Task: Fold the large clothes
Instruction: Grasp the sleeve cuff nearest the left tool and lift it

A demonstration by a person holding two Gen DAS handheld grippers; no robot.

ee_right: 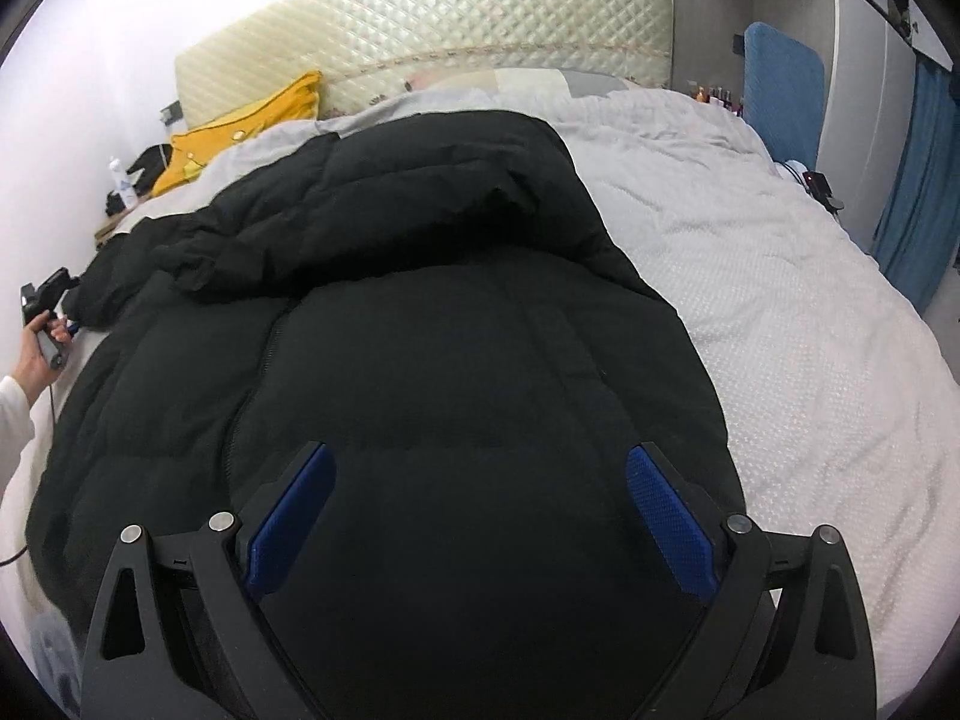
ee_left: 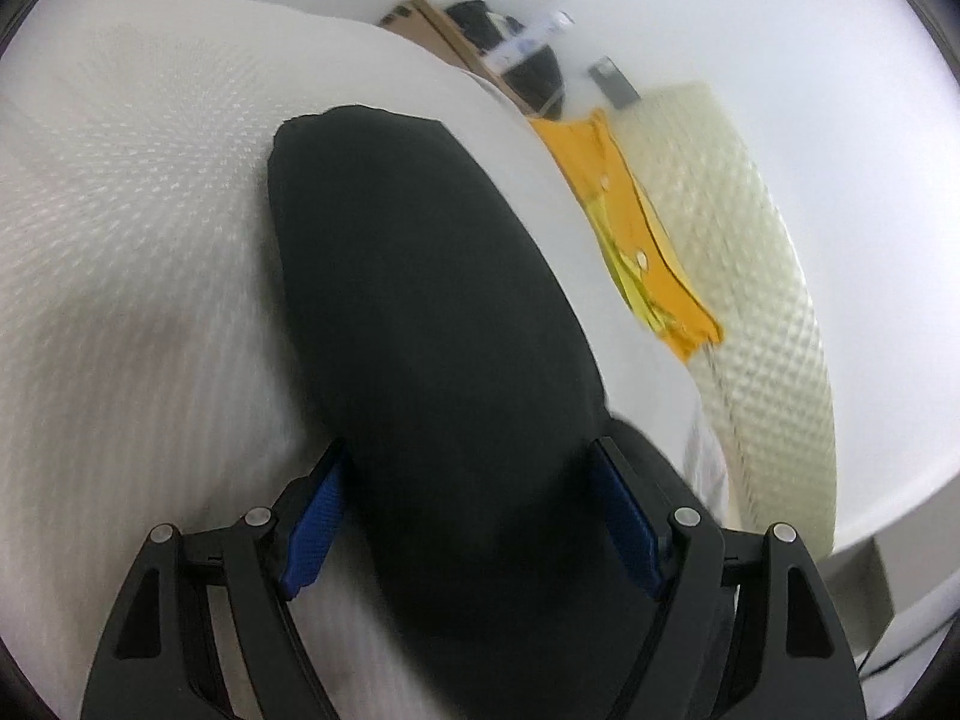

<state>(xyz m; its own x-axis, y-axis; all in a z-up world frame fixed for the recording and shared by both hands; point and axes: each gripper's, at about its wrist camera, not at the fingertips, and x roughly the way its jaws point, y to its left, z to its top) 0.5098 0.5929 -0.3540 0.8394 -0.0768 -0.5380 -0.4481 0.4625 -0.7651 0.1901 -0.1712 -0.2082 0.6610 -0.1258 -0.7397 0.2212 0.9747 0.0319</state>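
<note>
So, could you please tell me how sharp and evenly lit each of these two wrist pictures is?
Left wrist view: motion-smeared, the yellow garment and headboard streaked; the black sleeve is a featureless dark mass. Right wrist view: much sharper, quilting on the black jacket readable, the wall on the left blown out white. Both bend straight edges, fisheye style.

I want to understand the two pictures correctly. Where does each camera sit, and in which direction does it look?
Left wrist: on the left gripper, looking down along the black sleeve between its open fingers.
Right wrist: on the right gripper, over the black jacket, facing the headboard; the person's left hand shows.
Shared: jacket, white bedcover, yellow garment.
</note>
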